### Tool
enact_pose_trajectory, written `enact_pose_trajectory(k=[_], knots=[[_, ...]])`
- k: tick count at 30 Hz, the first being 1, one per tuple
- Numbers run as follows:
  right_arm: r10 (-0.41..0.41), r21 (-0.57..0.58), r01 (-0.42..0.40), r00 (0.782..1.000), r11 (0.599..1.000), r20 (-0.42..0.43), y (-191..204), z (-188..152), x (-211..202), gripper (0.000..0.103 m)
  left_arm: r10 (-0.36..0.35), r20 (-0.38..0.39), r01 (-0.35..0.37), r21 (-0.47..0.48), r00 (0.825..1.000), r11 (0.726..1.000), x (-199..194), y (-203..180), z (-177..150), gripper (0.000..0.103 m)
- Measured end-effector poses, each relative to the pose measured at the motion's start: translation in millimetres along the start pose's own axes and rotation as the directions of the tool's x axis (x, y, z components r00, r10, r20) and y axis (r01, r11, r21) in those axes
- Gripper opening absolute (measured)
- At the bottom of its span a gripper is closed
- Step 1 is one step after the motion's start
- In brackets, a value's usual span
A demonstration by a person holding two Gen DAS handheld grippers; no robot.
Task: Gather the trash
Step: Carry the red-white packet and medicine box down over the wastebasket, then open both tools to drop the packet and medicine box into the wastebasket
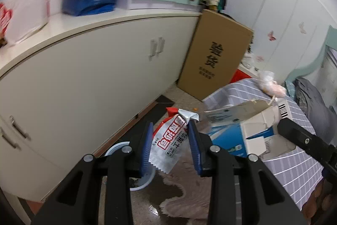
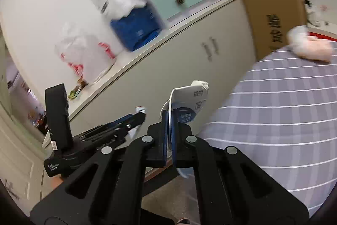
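The left claw [image 1: 170,138] grips a wrapper [image 1: 168,144] between its blue pads, long axis along the fingers, torn foil end pointing away over the floor [image 1: 181,187]; the right claw [image 2: 170,117] is clamped on a flattened carton [image 2: 189,98] that juts forward beside the bed [image 2: 284,119]; its lower edge is hidden behind the fingers.
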State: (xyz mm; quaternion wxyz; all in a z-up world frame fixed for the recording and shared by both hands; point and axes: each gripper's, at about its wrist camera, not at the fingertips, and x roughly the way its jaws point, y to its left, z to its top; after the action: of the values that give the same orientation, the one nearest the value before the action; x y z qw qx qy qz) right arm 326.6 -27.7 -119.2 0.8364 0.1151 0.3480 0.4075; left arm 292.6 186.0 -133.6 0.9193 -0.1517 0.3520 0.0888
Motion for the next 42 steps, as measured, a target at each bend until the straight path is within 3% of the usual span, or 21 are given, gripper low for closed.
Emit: enact_pose_trajectory(k=[5,10,17,21,22,24,25,26,31,34,42], knots=[[0.032,-0.039,-0.034,0.997,0.999,-0.072,36.8,-13.8,51.4,0.003,0.054,-0.027,-0.056,-0.077,0.998,0.995,2.0,58.2,-8.1,0.033],[0.008,-0.074,-0.017,0.992,0.997,-0.127,55.7,-26.9,98.5,0.003,0.086,-0.069,-0.095,-0.139,0.994,0.986,14.7,105.0,-17.7,0.033],[-0.026,-0.1,0.009,0.985,0.995,-0.17,60.1,-38.6,149.6,0.003,0.104,-0.106,-0.121,-0.17,0.989,0.978,38.9,137.7,-21.2,0.033],[-0.003,-0.042,-0.003,0.988,0.999,-0.157,46.1,-38.4,174.9,0.004,0.105,-0.126,-0.127,-0.185,0.986,0.974,54.4,149.6,-22.0,0.033],[-0.004,-0.021,0.001,0.988,1.0,-0.155,42.1,-37.3,179.9,0.006,0.104,-0.132,-0.128,-0.187,0.986,0.974,58.6,151.5,-22.3,0.033],[-0.027,0.023,0.031,0.988,0.999,-0.154,30.1,-36.3,192.4,0.022,0.104,-0.141,-0.13,-0.189,0.985,0.973,65.1,154.0,-22.9,0.033],[-0.035,0.039,0.042,0.986,0.998,-0.166,23.9,-37.1,199.7,0.054,0.103,-0.146,-0.13,-0.188,0.984,0.974,68.6,154.8,-23.9,0.033],[-0.045,0.041,0.052,0.986,0.998,-0.162,21.1,-38.4,203.5,0.067,0.104,-0.151,-0.131,-0.185,0.983,0.974,72.0,154.9,-24.3,0.033],[-0.088,0.002,0.091,0.975,0.996,-0.202,18.4,-44.1,210.1,0.067,0.099,-0.171,-0.13,-0.178,0.98,0.975,84.1,152.9,-27.9,0.033],[-0.139,-0.05,0.132,0.973,0.99,-0.185,22.8,-44.0,201.9,0.067,0.096,-0.179,-0.128,-0.18,0.979,0.975,87.7,150.9,-28.4,0.033],[-0.183,-0.079,0.174,0.975,0.982,-0.126,28.4,-37.1,175.6,0.068,0.093,-0.173,-0.122,-0.164,0.98,0.979,82.8,140.9,-24.7,0.033]])
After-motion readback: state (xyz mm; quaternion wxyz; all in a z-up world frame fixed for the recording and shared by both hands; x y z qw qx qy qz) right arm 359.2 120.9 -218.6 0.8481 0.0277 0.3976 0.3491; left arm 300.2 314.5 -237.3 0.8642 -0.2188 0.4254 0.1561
